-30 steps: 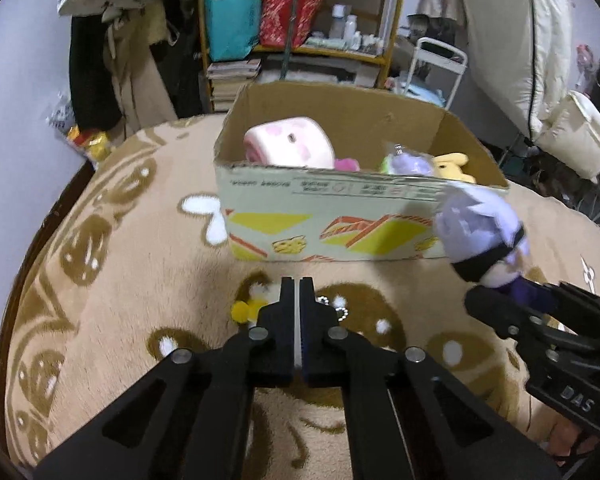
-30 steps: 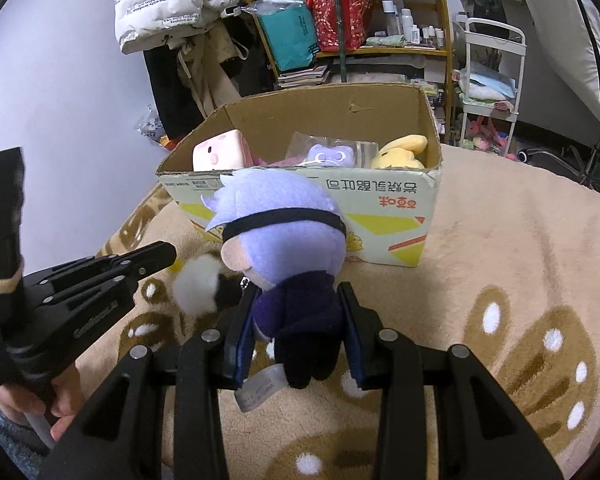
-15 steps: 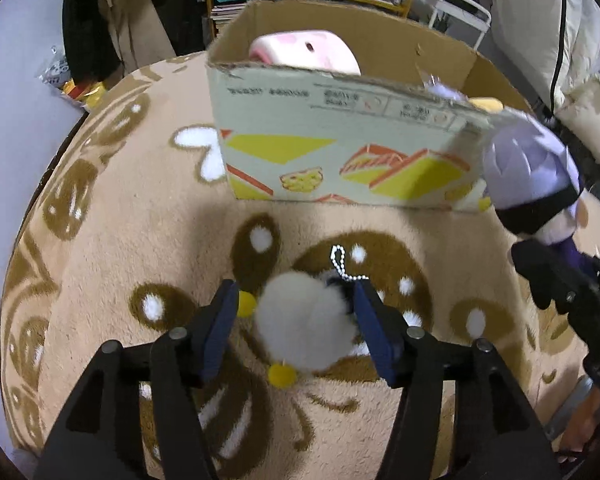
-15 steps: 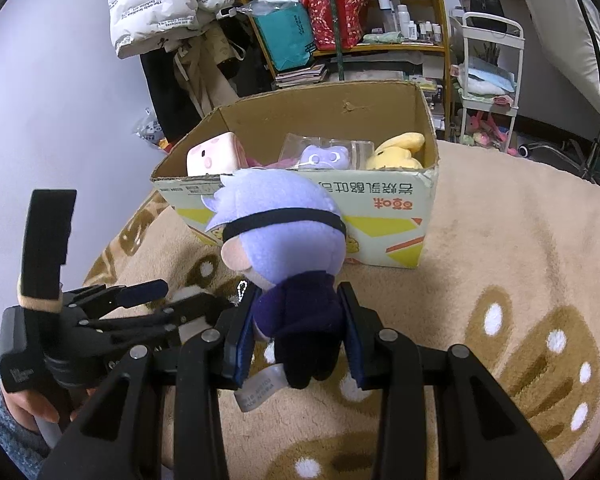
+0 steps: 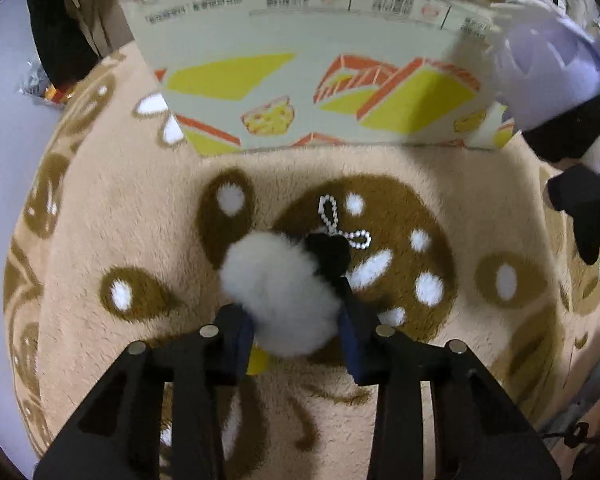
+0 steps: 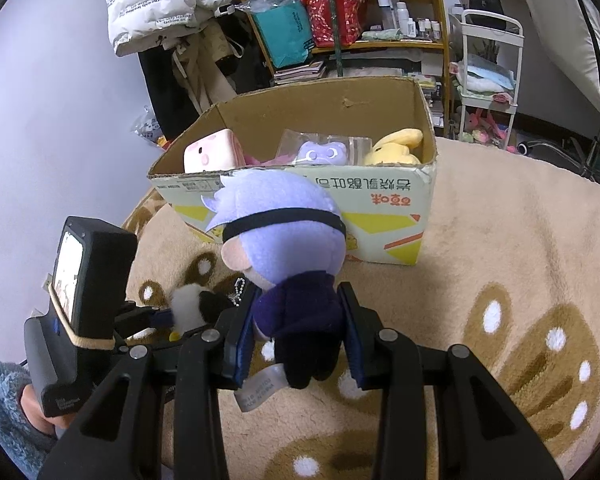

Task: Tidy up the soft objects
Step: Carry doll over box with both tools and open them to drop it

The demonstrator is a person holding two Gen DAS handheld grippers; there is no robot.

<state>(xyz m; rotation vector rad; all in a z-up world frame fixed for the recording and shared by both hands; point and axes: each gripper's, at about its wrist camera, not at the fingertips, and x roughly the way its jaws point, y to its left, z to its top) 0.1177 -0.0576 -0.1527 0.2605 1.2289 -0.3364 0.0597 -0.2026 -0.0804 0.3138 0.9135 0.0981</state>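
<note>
Tan patterned rug point(image 6: 500, 240), cluttered shelves point(image 6: 340, 20) — seemingly wooden

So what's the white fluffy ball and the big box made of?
The white fluffy ball between the left tongs looks like long-pile faux fur: fuzzy, blurred edges. The box looks like corrugated cardboard: matte brown inside, with a frayed rim and a printed front.

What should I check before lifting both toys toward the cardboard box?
1. Left tongs around the white fluffy keychain plush: ok, pads touch both sides.
2. Ball chain free of the rug: cannot tell.
3. Right tongs shut on the purple-haired doll: ok.
4. Cardboard box open on top: ok.
5. Room among the toys inside: cannot tell.
</note>
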